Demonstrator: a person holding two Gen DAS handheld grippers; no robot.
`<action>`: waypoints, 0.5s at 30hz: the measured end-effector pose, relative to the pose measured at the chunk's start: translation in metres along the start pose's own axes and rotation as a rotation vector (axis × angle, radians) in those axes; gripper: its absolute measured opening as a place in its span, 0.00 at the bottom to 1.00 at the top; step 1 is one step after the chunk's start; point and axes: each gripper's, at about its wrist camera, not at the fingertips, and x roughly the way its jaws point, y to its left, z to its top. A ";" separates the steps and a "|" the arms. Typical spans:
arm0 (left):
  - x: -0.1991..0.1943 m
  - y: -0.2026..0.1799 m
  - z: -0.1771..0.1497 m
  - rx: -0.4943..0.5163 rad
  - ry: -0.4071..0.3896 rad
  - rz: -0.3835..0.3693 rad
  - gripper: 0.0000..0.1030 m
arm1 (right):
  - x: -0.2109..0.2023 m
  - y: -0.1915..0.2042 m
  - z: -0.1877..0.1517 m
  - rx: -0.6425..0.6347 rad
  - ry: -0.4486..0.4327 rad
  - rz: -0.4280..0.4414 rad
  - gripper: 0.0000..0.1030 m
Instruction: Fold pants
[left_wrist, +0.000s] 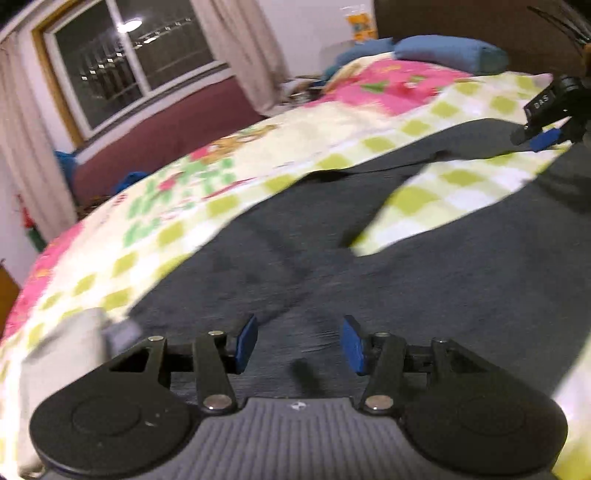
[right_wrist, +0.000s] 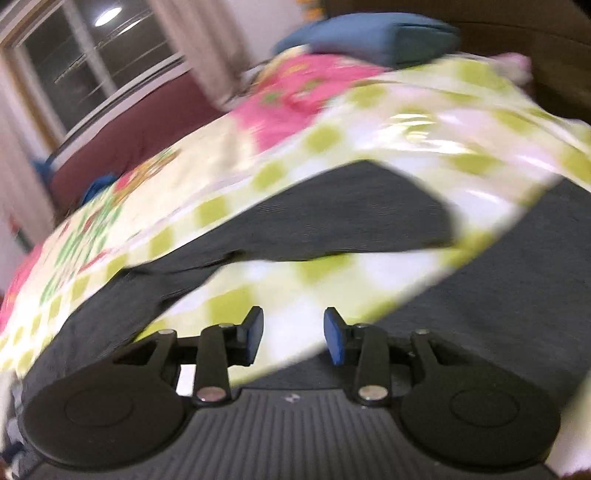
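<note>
A bed (left_wrist: 332, 122) with a checked, flowery cover fills both views; dark pants (left_wrist: 406, 266) lie spread across the frame's middle. Left gripper (left_wrist: 300, 343) and right gripper (right_wrist: 293, 336) jaws stand apart, holding nothing.

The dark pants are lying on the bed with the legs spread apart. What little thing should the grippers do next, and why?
Probably lower the left gripper onto the nearer leg of the pants and pinch its edge. Both it and the right gripper are open and hold nothing, and the legs still lie apart in a V on the checked blanket, so one leg likely needs bringing over the other.
</note>
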 end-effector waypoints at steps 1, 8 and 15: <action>0.005 0.010 -0.002 -0.003 0.001 0.020 0.65 | 0.013 0.016 0.003 -0.053 0.010 0.005 0.43; 0.046 0.075 -0.005 -0.090 0.038 0.095 0.65 | 0.106 0.107 0.029 -0.453 -0.003 -0.046 0.45; 0.083 0.109 0.002 -0.109 0.036 0.105 0.65 | 0.162 0.155 0.023 -0.673 0.005 -0.030 0.46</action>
